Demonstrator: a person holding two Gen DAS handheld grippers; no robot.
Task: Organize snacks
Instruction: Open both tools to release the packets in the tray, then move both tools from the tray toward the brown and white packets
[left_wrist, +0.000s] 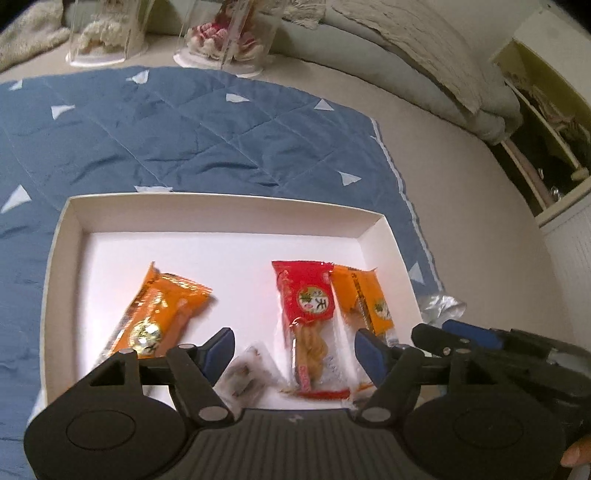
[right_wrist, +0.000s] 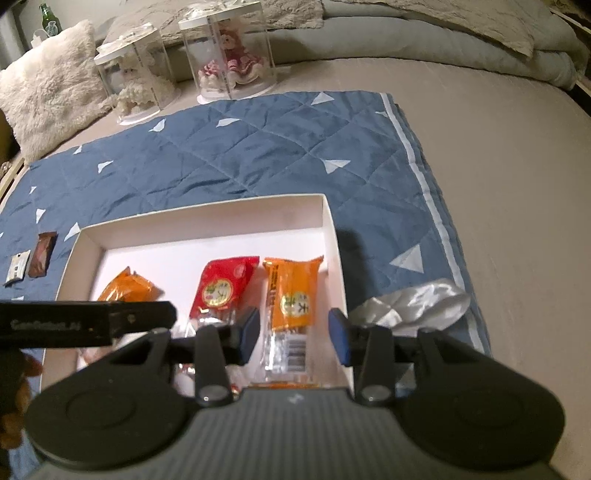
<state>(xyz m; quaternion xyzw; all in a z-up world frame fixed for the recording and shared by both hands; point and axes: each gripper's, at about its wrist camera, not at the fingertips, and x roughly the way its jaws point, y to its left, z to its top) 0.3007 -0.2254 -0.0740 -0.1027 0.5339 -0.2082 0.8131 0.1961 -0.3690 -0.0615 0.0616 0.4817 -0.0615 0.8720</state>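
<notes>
Three snack packs already lie in the box (right_wrist: 334, 236) on the bed — two bars (right_wrist: 31, 260) wait outside at nine o'clock. Left tongs (left_wrist: 293, 350) and right tongs (right_wrist: 293, 330) hang open — empty.

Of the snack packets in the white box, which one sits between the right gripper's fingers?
The orange packet lying along the white cardboard box's right wall. The red packet lies left of the fingers, and the other orange packet lies tilted further left.

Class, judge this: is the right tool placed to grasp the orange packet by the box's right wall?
Probably yes: the right tool is open, the orange packet lies between its fingers, and nothing covers it.
</notes>
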